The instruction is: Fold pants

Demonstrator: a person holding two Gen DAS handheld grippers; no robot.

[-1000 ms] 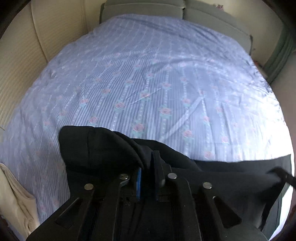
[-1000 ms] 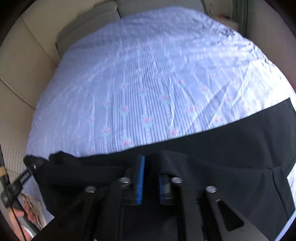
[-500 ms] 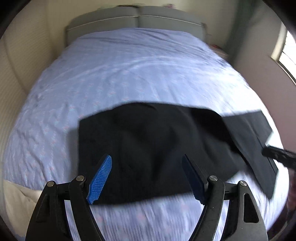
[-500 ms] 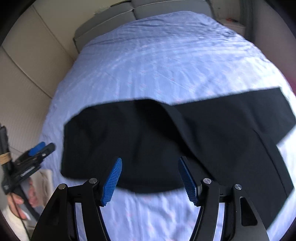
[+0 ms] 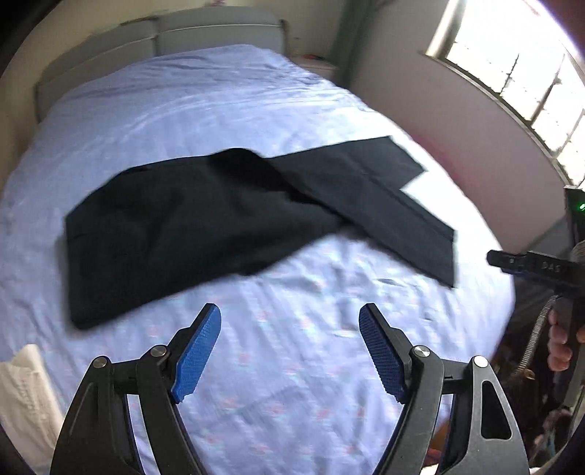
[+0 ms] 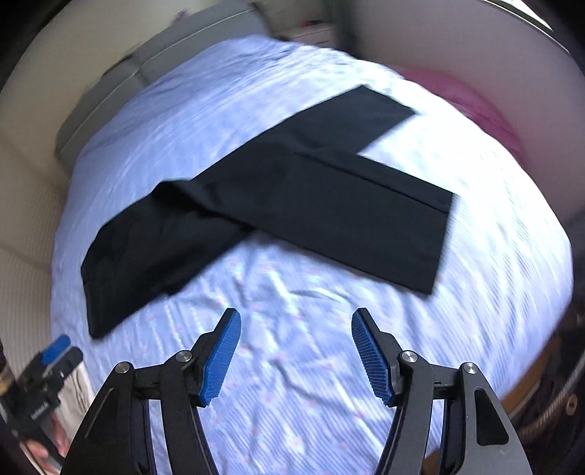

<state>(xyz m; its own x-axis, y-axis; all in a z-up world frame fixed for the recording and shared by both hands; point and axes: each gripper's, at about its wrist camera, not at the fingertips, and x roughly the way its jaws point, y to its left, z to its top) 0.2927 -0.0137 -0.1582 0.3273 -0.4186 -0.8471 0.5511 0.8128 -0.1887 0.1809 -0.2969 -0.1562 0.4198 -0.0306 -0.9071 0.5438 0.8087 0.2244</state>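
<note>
nearest in each wrist view are the tool's own blue-padded jaws, and both stand wide apart with nothing between them: the left gripper (image 5: 290,347) and the right gripper (image 6: 296,350) each hang over bare, flower-printed bed sheet (image 5: 292,365), gripping nothing. beyond the fingertips, apart from them by a strip of sheet, lie the black pants (image 5: 226,219), spread flat across the bed with their long axis running crosswise to the way the jaws point, waist end to the left and legs to the right. the waist end (image 6: 120,263) is bunched and partly doubled over itself, and the two legs splay apart toward the right, the nearer leg hem (image 6: 435,237) angled down toward the grippers and the farther leg hem (image 6: 380,113) lying up the bed. judged from the two views, the left gripper sits nearer the waist end and the right gripper nearer the leg hems, so the next fold most likely calls for the right hand to reach forward and rightward to the hems. the legs are not aligned, which may need squaring first. farther off are the grey headboard (image 5: 164,33) and a bright window (image 5: 519,73).
</note>
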